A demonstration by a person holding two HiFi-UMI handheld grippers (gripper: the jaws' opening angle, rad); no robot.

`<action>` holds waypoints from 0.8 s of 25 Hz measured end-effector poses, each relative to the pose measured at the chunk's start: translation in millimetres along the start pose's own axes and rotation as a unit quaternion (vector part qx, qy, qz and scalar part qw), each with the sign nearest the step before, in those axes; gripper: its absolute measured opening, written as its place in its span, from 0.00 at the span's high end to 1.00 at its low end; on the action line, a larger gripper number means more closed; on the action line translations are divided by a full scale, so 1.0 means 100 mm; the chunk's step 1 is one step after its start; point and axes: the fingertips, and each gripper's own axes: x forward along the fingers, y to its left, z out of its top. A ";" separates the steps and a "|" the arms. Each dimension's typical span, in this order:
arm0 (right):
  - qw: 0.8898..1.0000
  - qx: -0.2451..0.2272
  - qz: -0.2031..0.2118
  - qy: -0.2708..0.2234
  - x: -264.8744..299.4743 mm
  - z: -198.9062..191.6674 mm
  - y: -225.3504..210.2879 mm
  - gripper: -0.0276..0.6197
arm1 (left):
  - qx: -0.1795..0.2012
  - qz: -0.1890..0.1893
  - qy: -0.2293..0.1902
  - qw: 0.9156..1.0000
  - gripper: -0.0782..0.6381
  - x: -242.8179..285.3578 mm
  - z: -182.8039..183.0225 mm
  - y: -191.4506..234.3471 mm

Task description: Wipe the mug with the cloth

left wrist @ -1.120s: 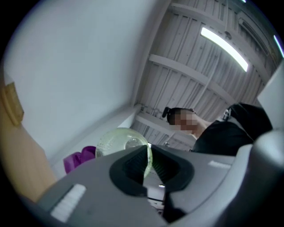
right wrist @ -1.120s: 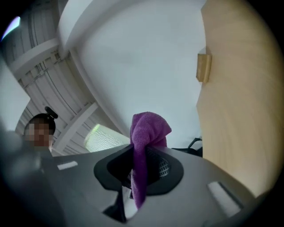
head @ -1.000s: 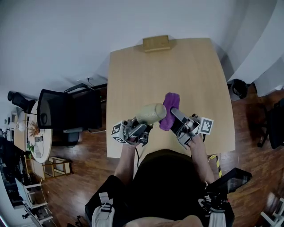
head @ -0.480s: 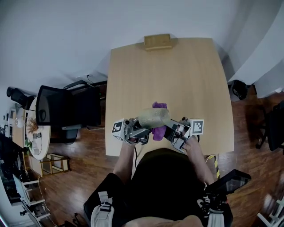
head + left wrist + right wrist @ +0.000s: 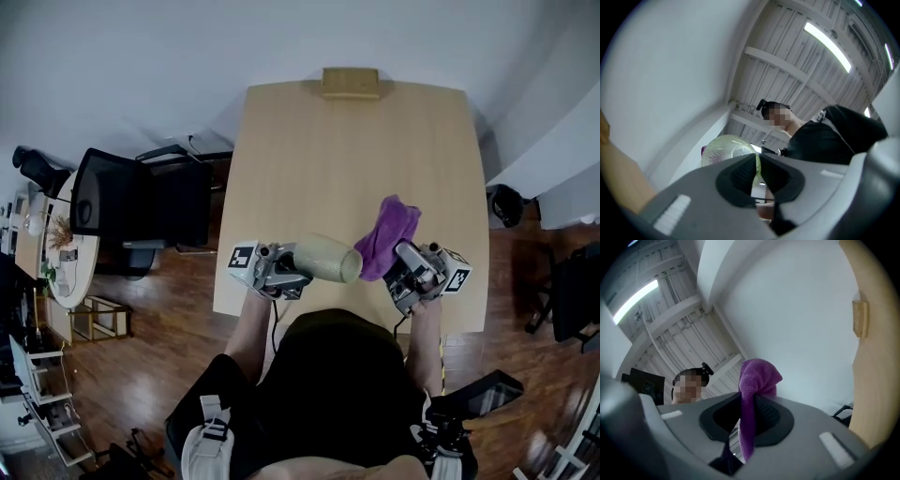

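Mug (image 5: 323, 259), one pale green piece, is held sideways over the 6 o'clock edge of the desk (image 5: 347, 159). The left claw (image 5: 296, 268) clenches its wall, I think to leave the outside free. One purple cloth (image 5: 389, 234), pinched in the right claw (image 5: 401, 264), waits just beside at its 3 o'clock.

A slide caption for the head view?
Left gripper grips a mug, right gripper a purple cloth, above a wooden table.
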 end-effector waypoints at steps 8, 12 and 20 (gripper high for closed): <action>0.991 0.042 -0.048 0.115 0.15 -0.73 -0.37 0.86 | -0.032 -0.062 0.044 0.997 0.83 0.18 -0.23 -0.18; 0.974 0.031 -0.137 0.178 0.08 -1.06 -0.72 0.86 | -0.036 -0.069 0.084 0.993 0.83 0.24 -0.38 -0.21; 0.999 -0.006 -0.014 0.046 -0.10 -0.20 -0.10 0.86 | -0.026 -0.016 0.080 0.996 0.83 0.03 -0.28 -0.11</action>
